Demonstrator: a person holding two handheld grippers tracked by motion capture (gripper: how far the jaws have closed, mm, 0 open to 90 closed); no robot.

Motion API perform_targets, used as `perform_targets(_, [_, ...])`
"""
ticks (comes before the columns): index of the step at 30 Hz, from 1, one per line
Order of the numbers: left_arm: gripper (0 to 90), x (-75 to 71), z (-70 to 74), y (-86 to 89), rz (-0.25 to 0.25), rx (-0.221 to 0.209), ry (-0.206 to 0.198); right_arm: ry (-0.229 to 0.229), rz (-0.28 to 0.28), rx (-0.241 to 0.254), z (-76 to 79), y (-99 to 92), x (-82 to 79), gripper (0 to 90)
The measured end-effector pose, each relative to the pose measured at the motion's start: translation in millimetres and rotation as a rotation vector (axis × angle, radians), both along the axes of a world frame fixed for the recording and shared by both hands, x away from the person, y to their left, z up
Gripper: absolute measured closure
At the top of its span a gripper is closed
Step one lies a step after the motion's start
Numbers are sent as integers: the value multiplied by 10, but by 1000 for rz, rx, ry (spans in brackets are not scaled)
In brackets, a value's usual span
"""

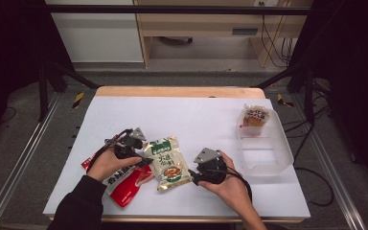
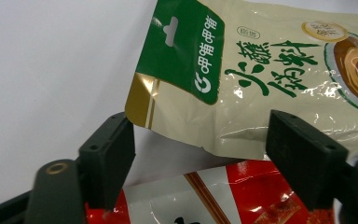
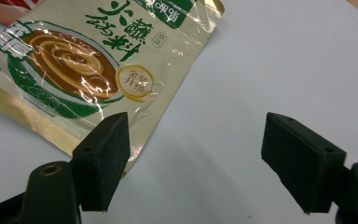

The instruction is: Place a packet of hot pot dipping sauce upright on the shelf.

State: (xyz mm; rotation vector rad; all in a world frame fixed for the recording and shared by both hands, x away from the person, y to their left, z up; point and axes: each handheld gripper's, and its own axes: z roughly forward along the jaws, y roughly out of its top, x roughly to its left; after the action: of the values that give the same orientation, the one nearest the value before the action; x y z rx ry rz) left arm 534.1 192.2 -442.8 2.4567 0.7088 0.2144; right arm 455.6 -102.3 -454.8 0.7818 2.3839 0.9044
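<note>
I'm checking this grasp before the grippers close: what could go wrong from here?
The left gripper, open, straddles the cream pouch's edge with the red pouch right beneath, so closing might pinch both. The right gripper, also open, has only the pouch's corner by one jaw, so it could close on bare table.

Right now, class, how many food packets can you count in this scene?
3: a beige and green packet mid-table between the claws, a red packet partly under it beside the left hand, and one small packet in the clear bin at right.
</note>
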Motion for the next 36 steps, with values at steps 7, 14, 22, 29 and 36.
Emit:
perform_targets(7, [547, -3, 8, -27, -16, -28, 36, 0, 6, -1, 1, -3, -2, 243])
perform_targets(14, [841, -4, 37, -39, -12, -26, 35, -16, 4, 5, 56, 7, -8, 247])
perform_targets(22, [900, -21, 144, -51, -15, -41, 13, -23, 33, -5, 183, 38, 36, 247])
perform_targets(29, [900, -25, 380, -124, -53, -50, -25, -30, 91, -73, 423, 79, 144, 229])
perform_targets(36, [900, -64, 631, -215, -110, -59, -49, 12, 141, -114, 700, 90, 349, 188])
